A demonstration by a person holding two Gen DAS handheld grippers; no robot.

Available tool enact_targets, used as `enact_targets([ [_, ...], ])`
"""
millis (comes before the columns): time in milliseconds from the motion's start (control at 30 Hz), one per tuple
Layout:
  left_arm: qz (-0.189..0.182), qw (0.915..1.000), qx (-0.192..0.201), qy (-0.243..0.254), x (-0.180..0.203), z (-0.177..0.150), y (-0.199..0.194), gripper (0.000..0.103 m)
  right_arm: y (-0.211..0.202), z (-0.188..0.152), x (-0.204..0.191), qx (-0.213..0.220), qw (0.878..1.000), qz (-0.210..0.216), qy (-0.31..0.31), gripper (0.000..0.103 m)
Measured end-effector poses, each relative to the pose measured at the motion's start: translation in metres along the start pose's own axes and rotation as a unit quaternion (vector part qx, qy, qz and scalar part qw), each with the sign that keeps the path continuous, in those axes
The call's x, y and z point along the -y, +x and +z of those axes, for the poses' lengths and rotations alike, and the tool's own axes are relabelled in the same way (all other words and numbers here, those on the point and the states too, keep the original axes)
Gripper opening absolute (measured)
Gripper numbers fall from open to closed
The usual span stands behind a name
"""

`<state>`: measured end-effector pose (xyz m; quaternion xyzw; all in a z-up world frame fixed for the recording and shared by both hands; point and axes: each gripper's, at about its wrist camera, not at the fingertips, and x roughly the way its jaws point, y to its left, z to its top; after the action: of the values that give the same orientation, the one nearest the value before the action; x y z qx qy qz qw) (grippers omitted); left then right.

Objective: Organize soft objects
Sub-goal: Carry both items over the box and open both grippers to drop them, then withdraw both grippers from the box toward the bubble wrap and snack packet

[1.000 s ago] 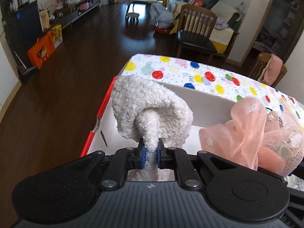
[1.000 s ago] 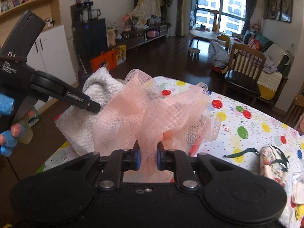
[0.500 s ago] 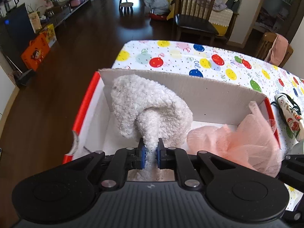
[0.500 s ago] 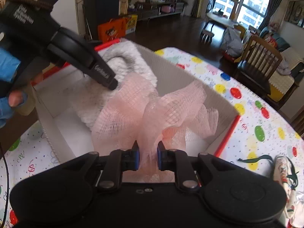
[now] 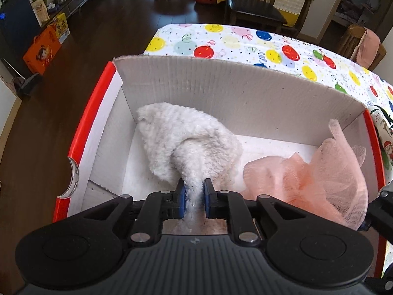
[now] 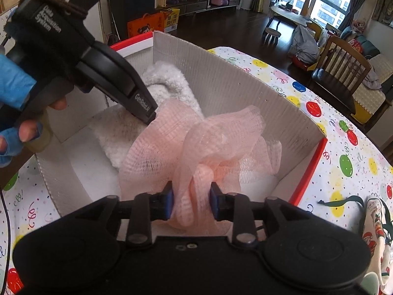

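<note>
L gripper was clamped on white fluffy towel, low inside box | R gripper jaws were apart around pink mesh pouf, also in box | risk: mesh snagging my pads, dragging back out on retract

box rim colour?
Red on the cardboard box rim's outer edge, with grey-white walls inside. Clearest in the left wrist view.

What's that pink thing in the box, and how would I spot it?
Find the cardboard box with red edges on the balloon-print tablecloth. Two soft things lie inside; the pink one fills its right side, between the right gripper's fingers. Unlike the fluffy white towel beside it, it is thin, see-through netting bunched into ruffles.
</note>
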<state>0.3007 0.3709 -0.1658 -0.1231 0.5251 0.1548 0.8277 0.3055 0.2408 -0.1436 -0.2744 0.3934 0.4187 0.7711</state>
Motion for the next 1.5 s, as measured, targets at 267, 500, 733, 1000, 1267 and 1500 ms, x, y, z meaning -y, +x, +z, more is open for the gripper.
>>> enact_targets([
  [267, 0.003, 1.0000, 0.006, 0.004, -0.001, -0.002, 0.002, 0.068, -0.001, 0.000, 0.004, 0.011, 1.000, 0.000, 0.014, 0.048],
  [500, 0.009, 0.9996, 0.026, 0.005, -0.001, -0.003, -0.008, 0.069, -0.009, 0.000, 0.005, 0.026, 0.999, 0.000, 0.026, 0.063],
  [733, 0.011, 0.9987, 0.050, 0.009, -0.005, -0.006, -0.031, 0.076, -0.036, -0.002, 0.006, 0.052, 0.998, -0.003, 0.043, 0.079],
  [1000, -0.004, 0.9949, 0.097, 0.026, -0.002, -0.015, -0.068, 0.076, -0.081, -0.012, 0.014, 0.099, 0.991, -0.006, 0.086, 0.093],
  [1267, -0.027, 0.9887, 0.142, 0.037, 0.010, -0.031, -0.109, 0.076, -0.119, -0.022, 0.016, 0.141, 0.985, -0.004, 0.098, 0.101],
  [1500, -0.055, 0.9830, 0.166, 0.055, 0.029, -0.046, -0.140, 0.082, -0.157, -0.040, 0.024, 0.177, 0.976, 0.003, 0.124, 0.101],
])
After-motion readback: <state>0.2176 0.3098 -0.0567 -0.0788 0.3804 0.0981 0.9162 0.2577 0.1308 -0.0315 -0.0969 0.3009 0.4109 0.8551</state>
